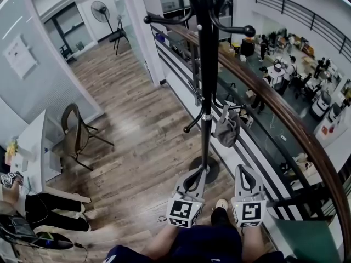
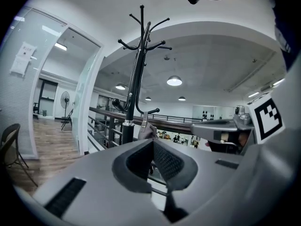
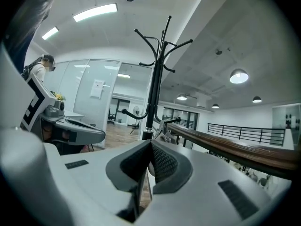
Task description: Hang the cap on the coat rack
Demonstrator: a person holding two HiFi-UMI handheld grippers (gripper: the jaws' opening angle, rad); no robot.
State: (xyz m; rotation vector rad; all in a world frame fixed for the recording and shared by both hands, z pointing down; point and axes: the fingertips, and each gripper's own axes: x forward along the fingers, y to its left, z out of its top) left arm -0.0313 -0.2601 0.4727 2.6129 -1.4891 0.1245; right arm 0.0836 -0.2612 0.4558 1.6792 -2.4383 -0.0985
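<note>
A black coat rack stands on a round base on the wooden floor, right in front of me. A grey cap hangs from one of its lower hooks, on the pole's right side. My left gripper is low, just before the rack's base, jaws shut with nothing between them. My right gripper is beside it, below the cap, also shut and empty. The left gripper view shows the coat rack and the cap beyond the left gripper. In the right gripper view the cap hangs beside the coat rack, past the right gripper.
A curved wooden handrail over black bars runs close behind the rack on the right, with a lower floor and people beyond. A chair and a white desk stand at the left. A fan is far back.
</note>
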